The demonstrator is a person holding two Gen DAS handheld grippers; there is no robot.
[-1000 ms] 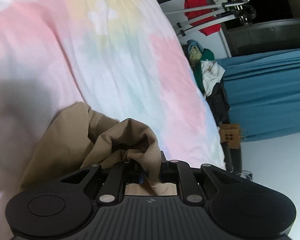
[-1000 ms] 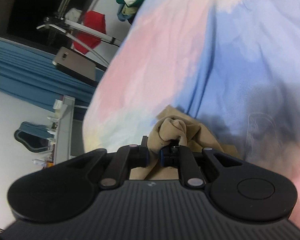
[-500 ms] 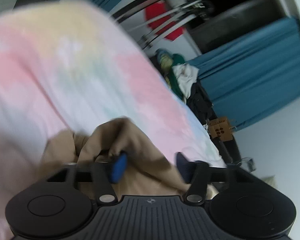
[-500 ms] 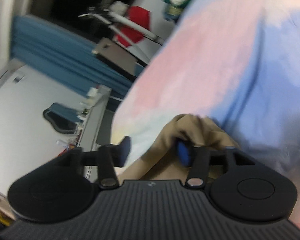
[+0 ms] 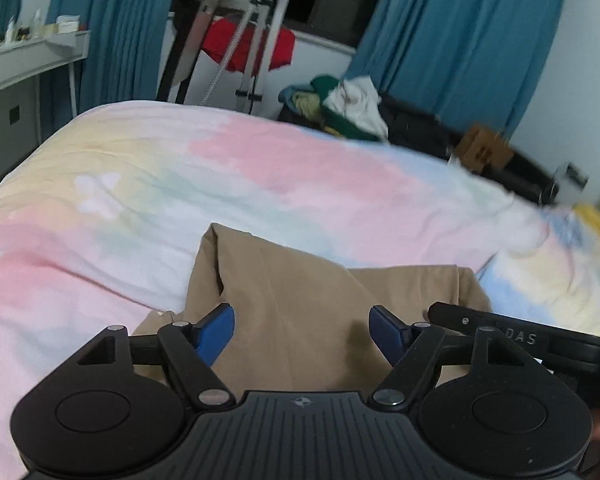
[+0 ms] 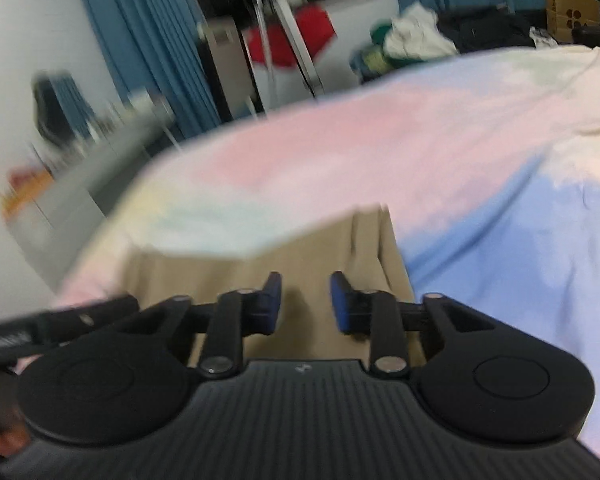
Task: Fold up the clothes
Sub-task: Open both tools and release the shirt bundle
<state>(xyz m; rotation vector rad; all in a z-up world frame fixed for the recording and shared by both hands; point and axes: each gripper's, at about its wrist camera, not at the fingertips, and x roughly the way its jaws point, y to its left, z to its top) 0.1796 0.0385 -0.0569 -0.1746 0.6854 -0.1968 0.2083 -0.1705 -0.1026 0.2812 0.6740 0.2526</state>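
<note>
A tan garment (image 5: 300, 304) lies flat on the pastel tie-dye bedspread (image 5: 260, 176), folded over with a raised corner at its far left. My left gripper (image 5: 301, 330) hovers over it, open and empty, blue pads wide apart. The other gripper's black body (image 5: 519, 340) shows at the right. In the right wrist view the same tan garment (image 6: 292, 248) lies below my right gripper (image 6: 305, 300), which is open and empty. The left gripper's body (image 6: 60, 320) shows at the left.
Beyond the bed stand blue curtains (image 5: 459, 32), a drying rack with a red cloth (image 5: 248, 44), a heap of clothes (image 5: 339, 104), a cardboard bag (image 5: 483, 152) and a grey desk (image 5: 20, 64) at the left.
Both grippers were shut on bunched tan cloth, then opened and let go. They have pulled back and levelled out, and the garment now lies flat on the bed.
</note>
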